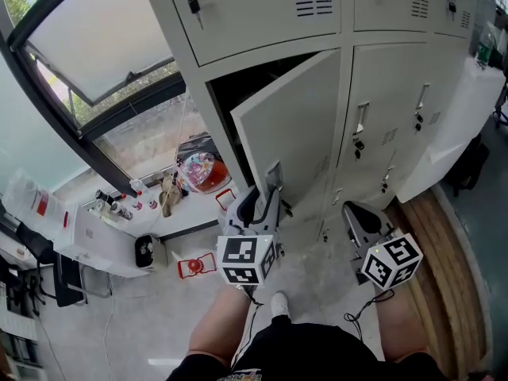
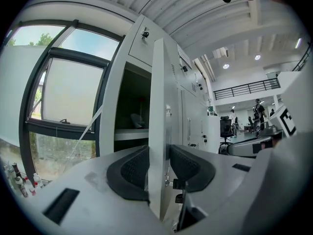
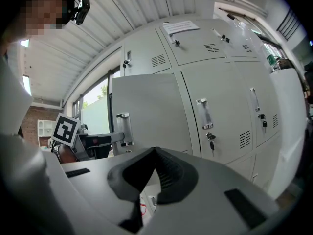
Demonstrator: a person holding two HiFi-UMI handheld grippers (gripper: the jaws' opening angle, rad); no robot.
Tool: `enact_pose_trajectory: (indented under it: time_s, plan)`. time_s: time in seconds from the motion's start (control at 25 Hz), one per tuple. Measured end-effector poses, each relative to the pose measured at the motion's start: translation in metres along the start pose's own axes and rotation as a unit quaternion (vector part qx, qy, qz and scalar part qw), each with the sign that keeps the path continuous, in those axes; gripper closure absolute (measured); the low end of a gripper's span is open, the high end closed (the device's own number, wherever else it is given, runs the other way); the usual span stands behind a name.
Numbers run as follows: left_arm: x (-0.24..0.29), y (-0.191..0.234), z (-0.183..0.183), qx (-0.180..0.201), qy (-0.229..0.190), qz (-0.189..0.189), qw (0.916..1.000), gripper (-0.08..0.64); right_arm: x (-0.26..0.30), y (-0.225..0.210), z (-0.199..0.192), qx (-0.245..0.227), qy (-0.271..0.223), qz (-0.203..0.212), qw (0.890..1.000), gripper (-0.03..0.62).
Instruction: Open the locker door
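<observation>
The pale grey sheet-metal locker door [image 1: 290, 125] is the one in the left-hand column of the grey locker bank [image 1: 397, 70], right by the big dark-framed window [image 1: 95, 54]. It's swung partway out already, hinged on its right side, with the free edge sticking out toward the person and a dark gap [image 1: 238, 82] behind it. In the left gripper view you see the door edge-on [image 2: 157, 106], with a pale shelf [image 2: 131, 133] inside the compartment. There's a small silvery metal pull handle [image 1: 274, 175] near the free edge, and the closed doors next to it have the same handles with keys hanging in the locks.

The left gripper [image 1: 268, 189] is held about level and has hold of the door: its two black ribbed pads [image 2: 129, 168] sit one on each face of the free edge, clamped on the sheet metal right by the handle. Its black-and-white marker cube [image 1: 246, 259] faces up at the head camera.

The right gripper [image 1: 357, 213] is just off to the right, pointing roughly level at the closed lockers and not touching anything. Its jaws are together at the tips with nothing in them [image 3: 155, 153]
</observation>
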State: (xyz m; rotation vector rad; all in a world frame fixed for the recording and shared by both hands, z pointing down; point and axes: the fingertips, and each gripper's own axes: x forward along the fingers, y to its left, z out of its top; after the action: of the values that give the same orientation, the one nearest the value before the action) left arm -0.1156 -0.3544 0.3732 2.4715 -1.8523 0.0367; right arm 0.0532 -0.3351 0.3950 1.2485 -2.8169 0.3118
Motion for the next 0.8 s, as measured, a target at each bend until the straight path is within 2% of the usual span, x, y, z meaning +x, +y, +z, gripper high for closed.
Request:
enact_pose_trajectory:
  time_s: [0.52, 0.8]
  plan:
    - [-0.018, -0.057, -0.001, 0.004, 0.001, -0.041, 0.9992, 0.453, -0.042, -0.004, 0.004, -0.002, -0.007, -0.021, 1.0, 0.538]
    - [-0.019, -0.098, -0.001, 0.014, 0.0, -0.08, 0.9967, 0.46, -0.067, -0.019, 0.002, 0.001, -0.007, -0.044, 0.999, 0.538]
